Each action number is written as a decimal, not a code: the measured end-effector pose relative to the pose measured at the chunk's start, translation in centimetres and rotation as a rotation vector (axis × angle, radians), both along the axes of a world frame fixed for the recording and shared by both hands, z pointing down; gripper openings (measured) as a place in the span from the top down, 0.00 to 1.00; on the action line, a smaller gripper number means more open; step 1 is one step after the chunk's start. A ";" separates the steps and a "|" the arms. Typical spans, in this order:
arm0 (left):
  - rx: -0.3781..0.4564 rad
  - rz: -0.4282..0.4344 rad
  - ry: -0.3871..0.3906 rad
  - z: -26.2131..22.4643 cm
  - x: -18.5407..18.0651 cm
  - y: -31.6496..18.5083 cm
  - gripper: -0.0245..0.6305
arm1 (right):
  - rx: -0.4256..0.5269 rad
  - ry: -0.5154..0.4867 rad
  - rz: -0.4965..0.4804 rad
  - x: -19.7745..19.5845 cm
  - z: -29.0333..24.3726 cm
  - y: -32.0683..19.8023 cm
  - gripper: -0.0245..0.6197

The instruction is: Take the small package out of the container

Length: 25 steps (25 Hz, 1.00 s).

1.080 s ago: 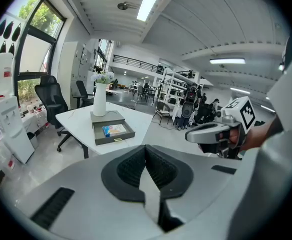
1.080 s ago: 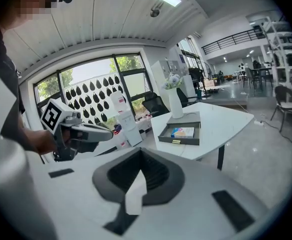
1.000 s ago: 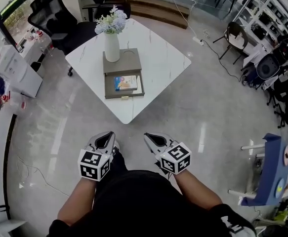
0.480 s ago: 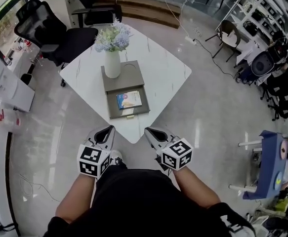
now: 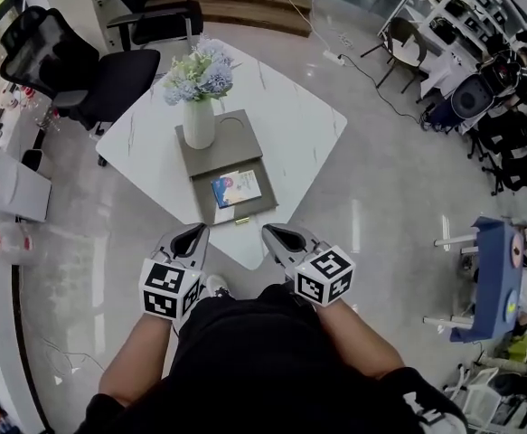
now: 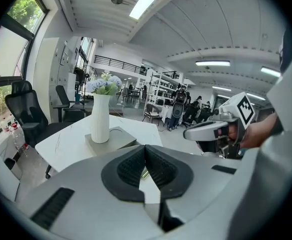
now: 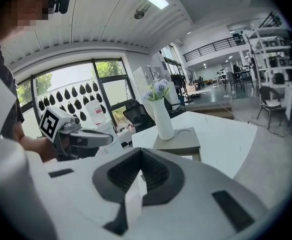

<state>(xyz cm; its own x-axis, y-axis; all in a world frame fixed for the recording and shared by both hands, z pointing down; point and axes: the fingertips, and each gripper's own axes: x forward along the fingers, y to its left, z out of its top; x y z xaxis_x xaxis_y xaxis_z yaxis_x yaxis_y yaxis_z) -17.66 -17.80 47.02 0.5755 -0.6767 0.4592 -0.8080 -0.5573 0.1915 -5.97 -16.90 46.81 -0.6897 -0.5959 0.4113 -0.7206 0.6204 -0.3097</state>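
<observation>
A small blue and yellow package (image 5: 236,188) lies in the open drawer of a flat grey container (image 5: 245,212) on the white table (image 5: 290,125). A white vase (image 5: 198,125) with pale flowers stands on the container's top. Both grippers hang side by side over the floor, just short of the table's near corner. My left gripper (image 5: 191,235) is shut and empty. My right gripper (image 5: 279,235) is also shut with nothing in it. The left gripper view shows the vase (image 6: 100,119) and the right gripper (image 6: 191,132) beside it. The package is hidden in both gripper views.
Black office chairs (image 5: 64,61) stand behind the table at the left and a second one (image 5: 155,12) at the back. A white cabinet (image 5: 1,183) lines the left wall. A blue stand (image 5: 489,283) is at the right. Shelves and chairs crowd the upper right.
The person has stepped closer to the table, so its near corner now sits just ahead of the jaw tips. Both grippers stayed shut and level in front of the body.
</observation>
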 end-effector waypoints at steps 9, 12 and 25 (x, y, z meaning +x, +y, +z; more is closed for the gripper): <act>-0.012 0.015 -0.010 0.7 1.0 -2.0 0.96 | -0.010 0.004 -0.004 0.7 0.7 -2.3 0.96; -0.015 -0.013 -0.015 0.9 1.2 -2.8 0.96 | -0.005 0.008 -0.036 0.8 0.8 -3.1 0.96; 0.036 -0.129 -0.106 0.0 3.0 -6.3 0.96 | 0.008 -0.007 -0.187 2.6 0.2 -7.5 0.96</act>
<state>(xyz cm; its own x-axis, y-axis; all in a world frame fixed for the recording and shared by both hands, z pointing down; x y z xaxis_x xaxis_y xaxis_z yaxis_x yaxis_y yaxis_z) -14.71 -24.14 46.98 0.4327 -0.7589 0.4867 -0.8877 -0.4530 0.0827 -3.33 -24.38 47.05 -0.7918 -0.4600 0.4019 -0.5901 0.7459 -0.3089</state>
